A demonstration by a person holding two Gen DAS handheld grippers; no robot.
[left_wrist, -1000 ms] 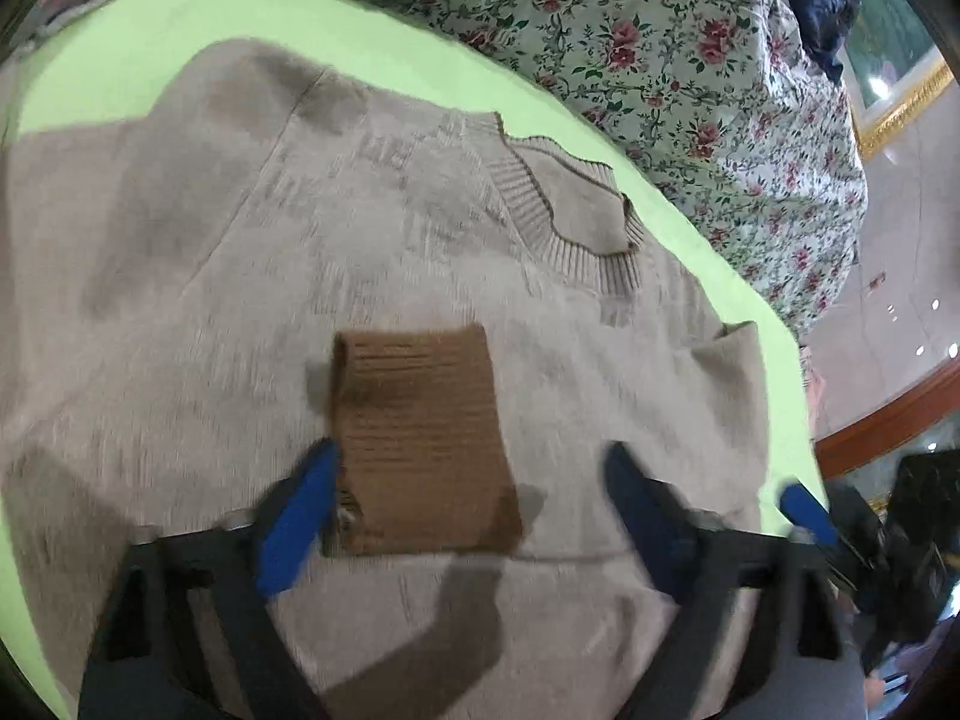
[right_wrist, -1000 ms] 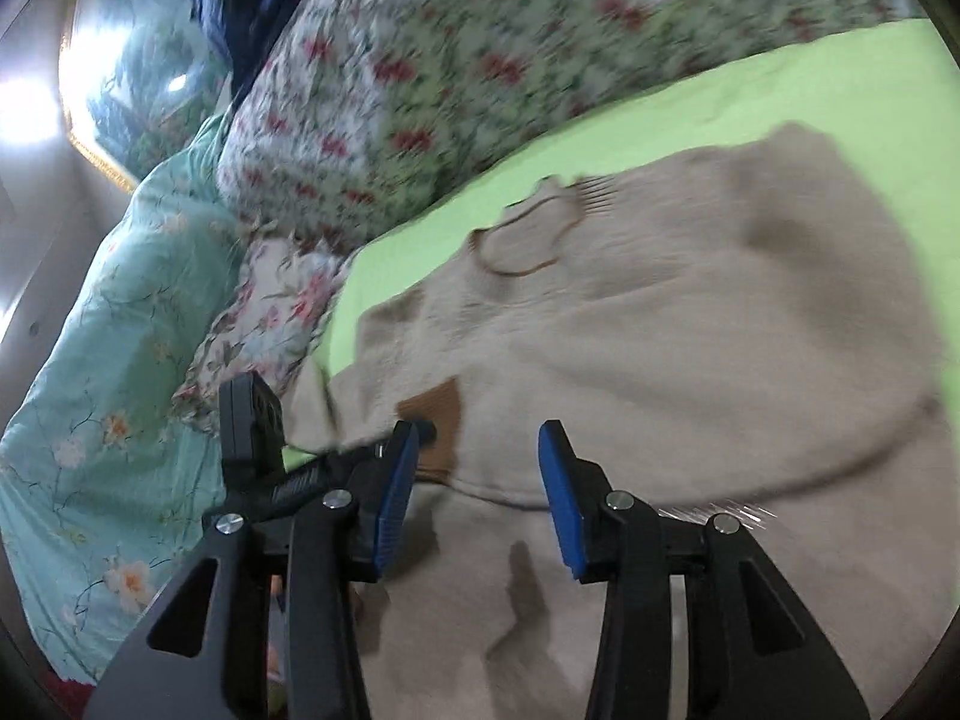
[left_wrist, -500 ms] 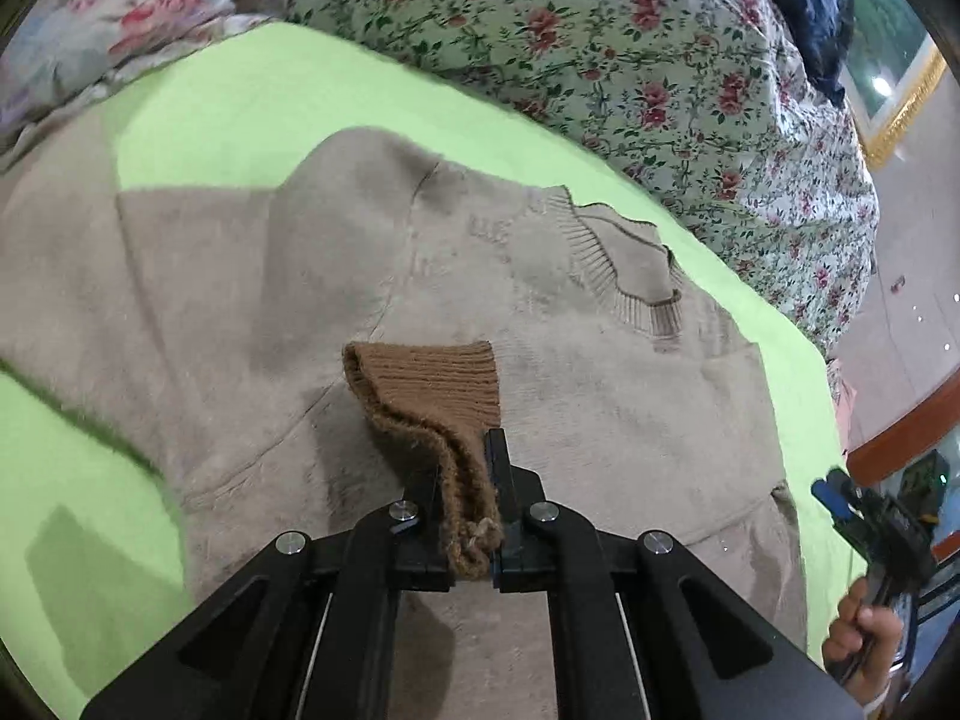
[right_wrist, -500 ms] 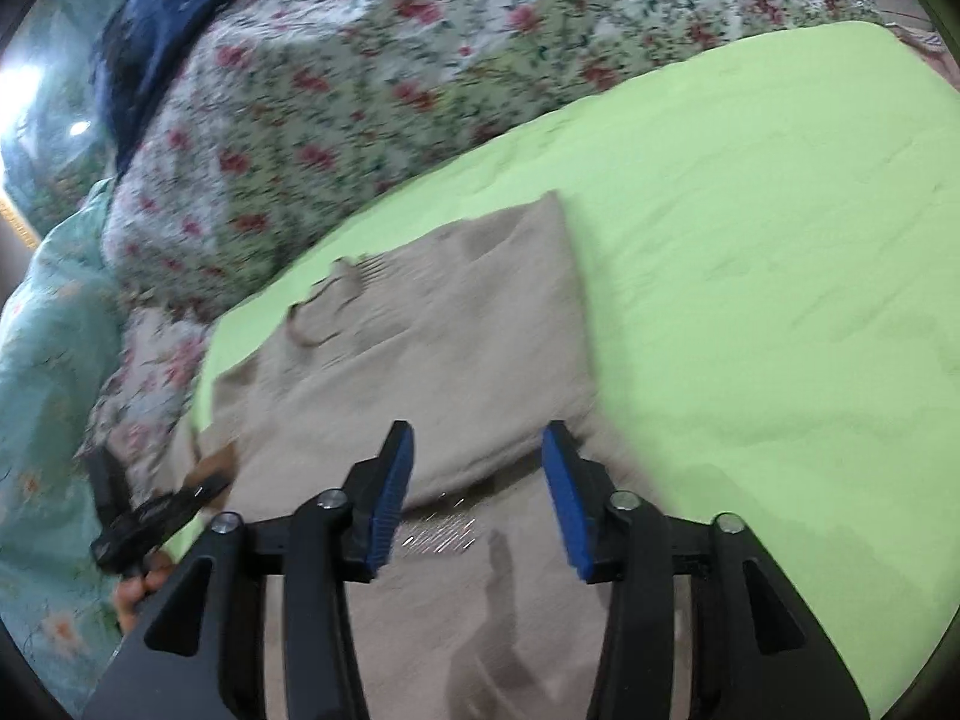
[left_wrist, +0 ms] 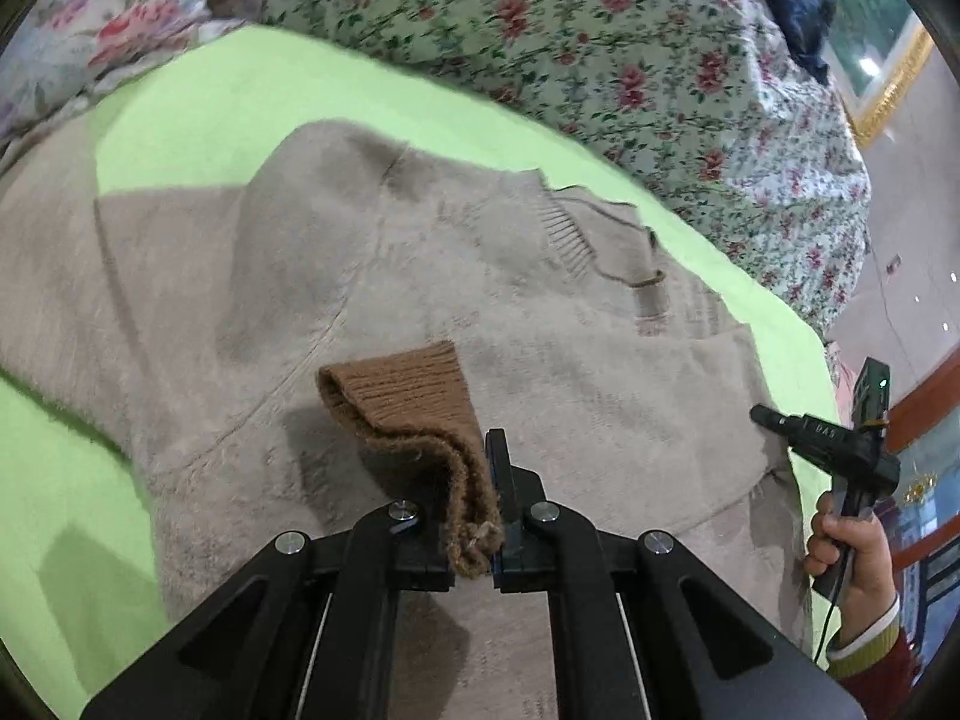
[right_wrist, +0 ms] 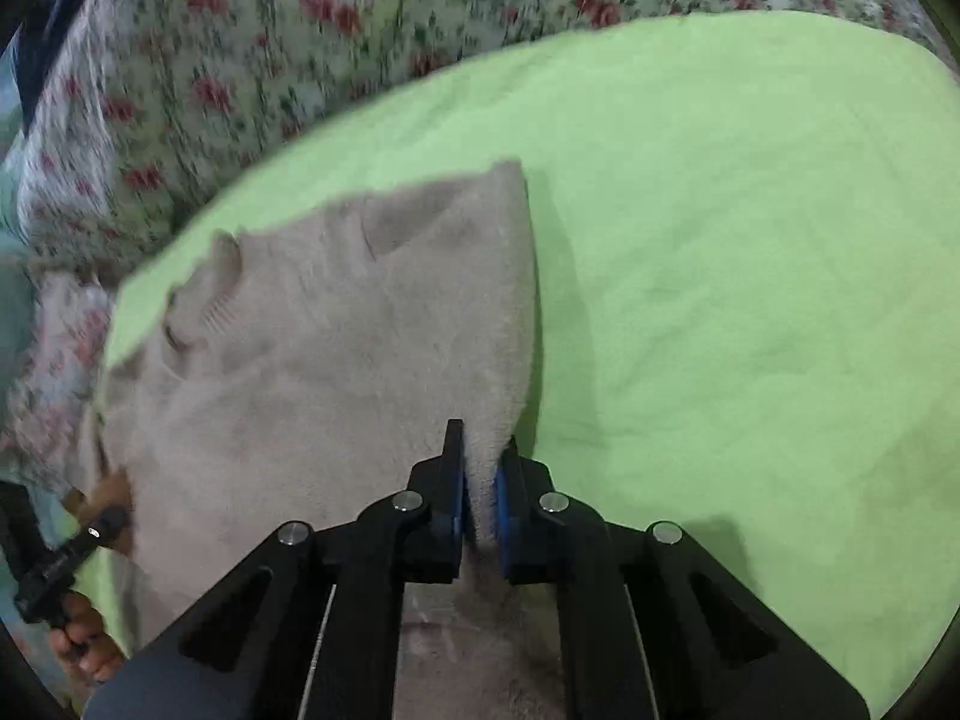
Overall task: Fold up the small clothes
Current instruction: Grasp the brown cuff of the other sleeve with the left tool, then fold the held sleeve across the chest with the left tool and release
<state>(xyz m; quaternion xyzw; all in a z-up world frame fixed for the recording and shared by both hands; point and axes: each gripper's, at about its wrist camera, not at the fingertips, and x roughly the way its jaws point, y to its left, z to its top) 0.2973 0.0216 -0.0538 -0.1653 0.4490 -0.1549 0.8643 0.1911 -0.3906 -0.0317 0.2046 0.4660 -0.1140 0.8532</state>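
Note:
A beige knit sweater [left_wrist: 456,276] lies flat on a lime-green blanket [left_wrist: 252,96], its ribbed neckline [left_wrist: 606,240] toward the far right. My left gripper [left_wrist: 474,516] is shut on the brown ribbed cuff [left_wrist: 414,402] of a sleeve folded over the sweater's body, lifting it slightly. In the right wrist view the sweater [right_wrist: 336,348] lies left of centre, and my right gripper [right_wrist: 480,498] is shut on its right folded edge. The right gripper also shows in the left wrist view [left_wrist: 840,450], held by a hand.
A floral quilt [left_wrist: 600,48] is heaped behind the blanket and shows in the right wrist view [right_wrist: 210,60]. Bare green blanket [right_wrist: 750,300] spreads to the right of the sweater. The left gripper and a hand [right_wrist: 66,600] appear at the lower left.
Both grippers went from open to shut: the left closed on the brown cuff and lifted it, the right moved rightwards along the sweater and closed on its right edge.

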